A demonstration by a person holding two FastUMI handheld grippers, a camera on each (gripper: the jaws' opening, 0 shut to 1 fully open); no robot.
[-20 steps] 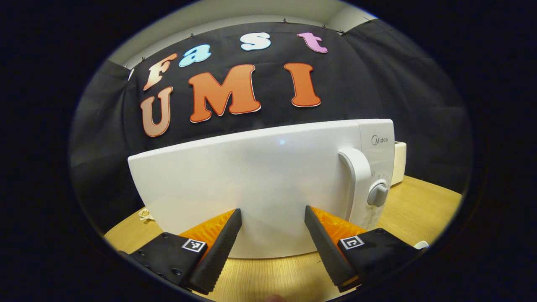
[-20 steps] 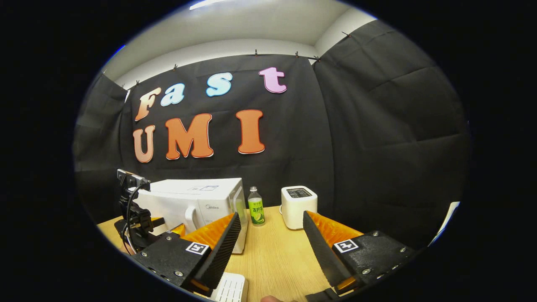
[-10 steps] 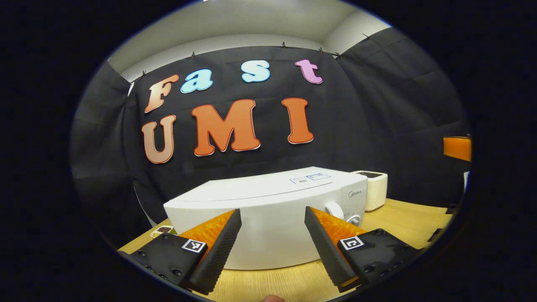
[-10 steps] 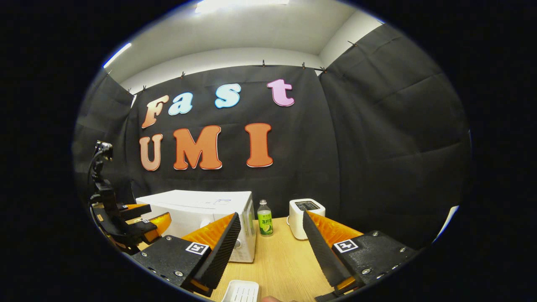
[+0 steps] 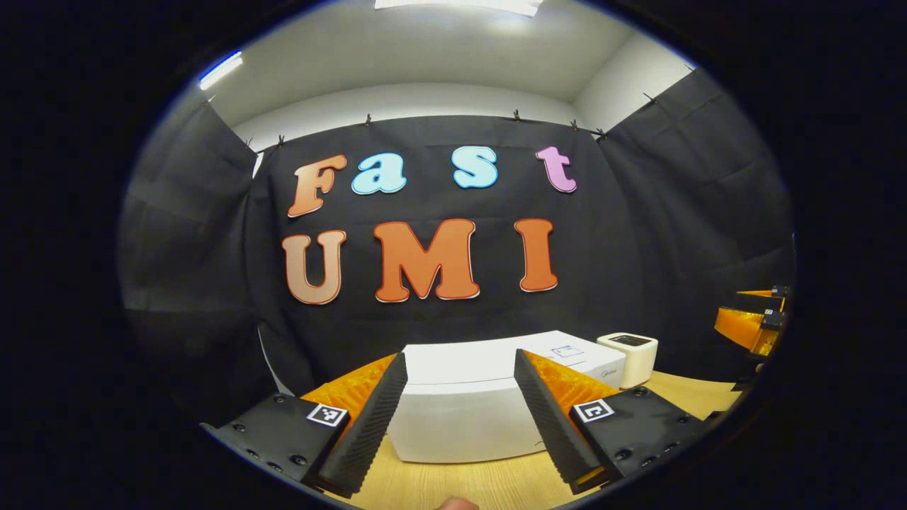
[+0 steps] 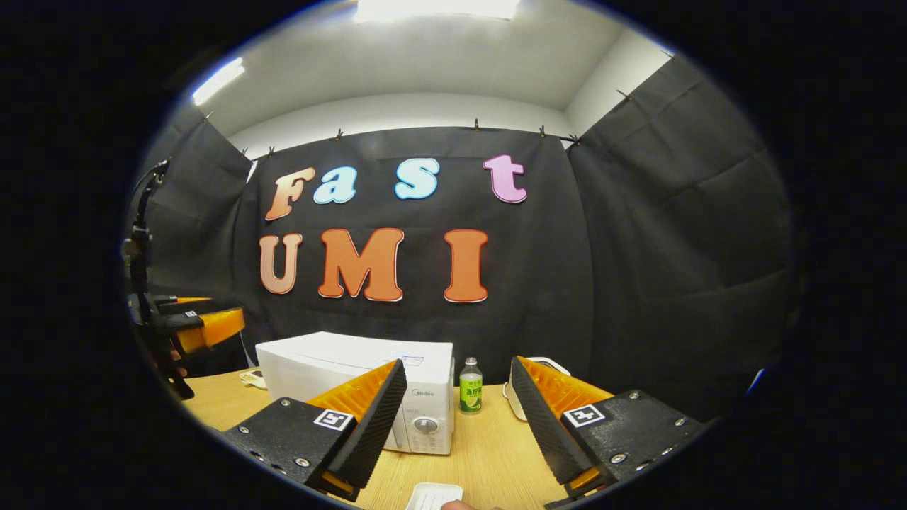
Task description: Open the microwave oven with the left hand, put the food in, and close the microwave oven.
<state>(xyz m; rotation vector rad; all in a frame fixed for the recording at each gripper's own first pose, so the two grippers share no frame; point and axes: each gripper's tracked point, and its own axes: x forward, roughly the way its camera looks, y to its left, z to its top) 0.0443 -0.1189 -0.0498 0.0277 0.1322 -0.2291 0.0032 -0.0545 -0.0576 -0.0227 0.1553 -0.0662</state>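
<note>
The white microwave [image 5: 460, 418] stands on the wooden table [image 5: 453, 485] with its door closed; in the right gripper view the microwave [image 6: 354, 365] shows its knob side. My left gripper [image 5: 459, 356] is open and empty, held back from and above the microwave's front. My right gripper [image 6: 459, 363] is open and empty too, further from the table. A white ridged dish [image 6: 432, 496] lies just below the right gripper. A small dish [image 6: 251, 377] sits left of the microwave; I cannot make out its contents. Each gripper appears at the edge of the other's view: the left gripper [image 6: 202, 324] and the right gripper [image 5: 747, 327].
A green-labelled bottle [image 6: 469, 386] stands right of the microwave. A white toaster [image 5: 629, 355] sits beyond it, partly behind my right finger in the right gripper view. Bare table top [image 6: 489, 453] lies in front of the bottle.
Both grippers have risen and drawn back from the microwave. The left one was close to the door and handle; now it looks over the top. Both stayed open.
</note>
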